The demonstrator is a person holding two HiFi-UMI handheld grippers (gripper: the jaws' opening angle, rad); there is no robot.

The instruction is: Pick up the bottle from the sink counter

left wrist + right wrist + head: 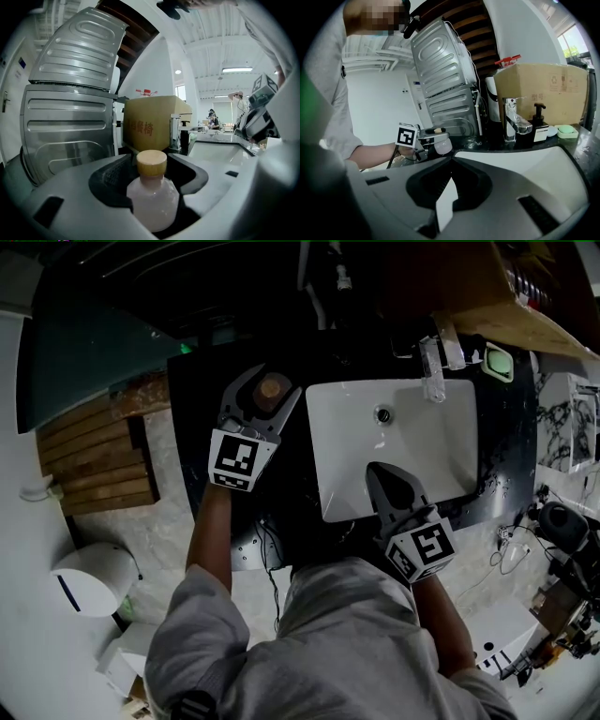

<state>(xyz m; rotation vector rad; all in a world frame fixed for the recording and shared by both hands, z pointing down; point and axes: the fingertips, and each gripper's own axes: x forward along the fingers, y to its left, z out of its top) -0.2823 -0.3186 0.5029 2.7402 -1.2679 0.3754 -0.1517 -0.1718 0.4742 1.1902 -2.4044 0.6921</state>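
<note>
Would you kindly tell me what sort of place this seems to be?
Probably a washroom-style sink corner inside a workshop or lab: a white sink in a dark counter, a faucet with a soap pump beside it, and an open hall with strip lights beyond.

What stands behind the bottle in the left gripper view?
Behind the bottle, clasped in the left gripper, stands a cardboard box, with a faucet to its right and a ribbed metal panel to its left. The bottle and jaws cover the box's base.

Pale marble floor (155, 531), wooden slatted platform (94, 460), white wall (379, 98), ceiling strip light (236, 70)
</note>
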